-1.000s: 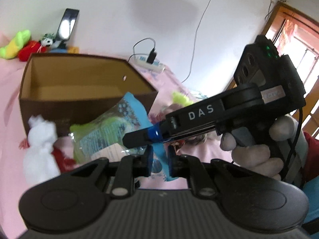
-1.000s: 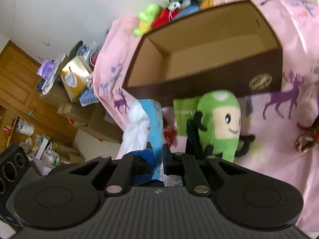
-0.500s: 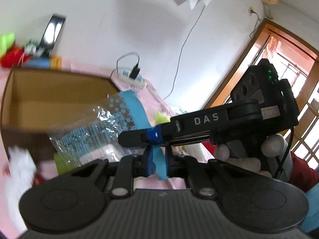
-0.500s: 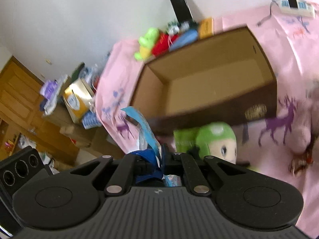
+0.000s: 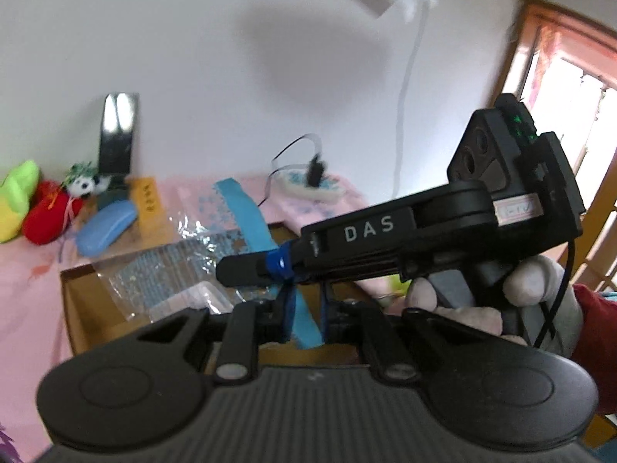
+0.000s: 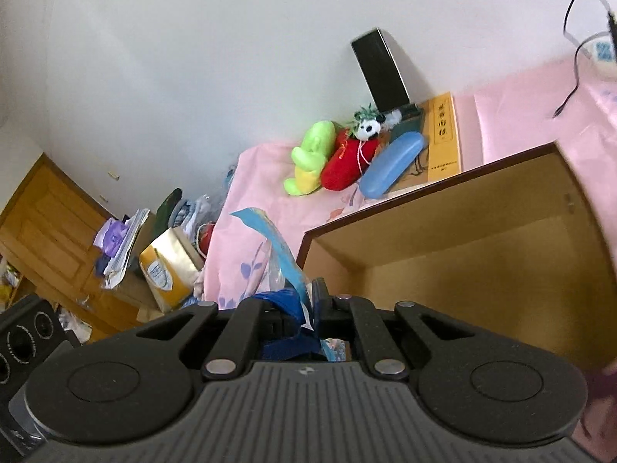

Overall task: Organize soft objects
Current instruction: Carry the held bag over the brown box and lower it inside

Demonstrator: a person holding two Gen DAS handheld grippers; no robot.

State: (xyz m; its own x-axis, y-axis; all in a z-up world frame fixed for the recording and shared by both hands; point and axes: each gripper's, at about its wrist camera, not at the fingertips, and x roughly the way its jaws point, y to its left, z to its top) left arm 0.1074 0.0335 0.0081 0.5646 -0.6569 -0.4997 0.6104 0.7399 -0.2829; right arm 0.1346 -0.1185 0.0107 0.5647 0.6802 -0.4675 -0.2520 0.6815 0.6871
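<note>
2 hand-held grippers carry 1 clear plastic packet (image 5: 181,270) with a blue header strip (image 5: 246,216) between them. The left gripper (image 5: 302,310) is clamped tight on the strip's lower end. The right gripper (image 5: 246,268), seen crossing the left wrist view w/ "DAS" on its side, pinches the same strip a bit higher; in its own view (image 6: 308,308) the jaws are likewise closed on the blue strip. A gloved hand (image 5: 493,297) grips the right tool.

The packet hangs above the open cardboard box (image 6: 482,239), whose brown inside looks bare where visible. Holding by the stiff header w/ both tools probably keeps the floppy bag from swinging or slipping, so it can drop straight in.

Box sits on a pink cloth (image 6: 270,177). Near the wall, well apart from the box: a green plush (image 6: 308,158), a red plush (image 6: 347,162), a small panda toy (image 6: 368,125), a blue case (image 6: 393,162) and a yellow booklet (image 6: 443,131). Likely next: lower and let go over the box; risk is the bag snagging on the rim.
</note>
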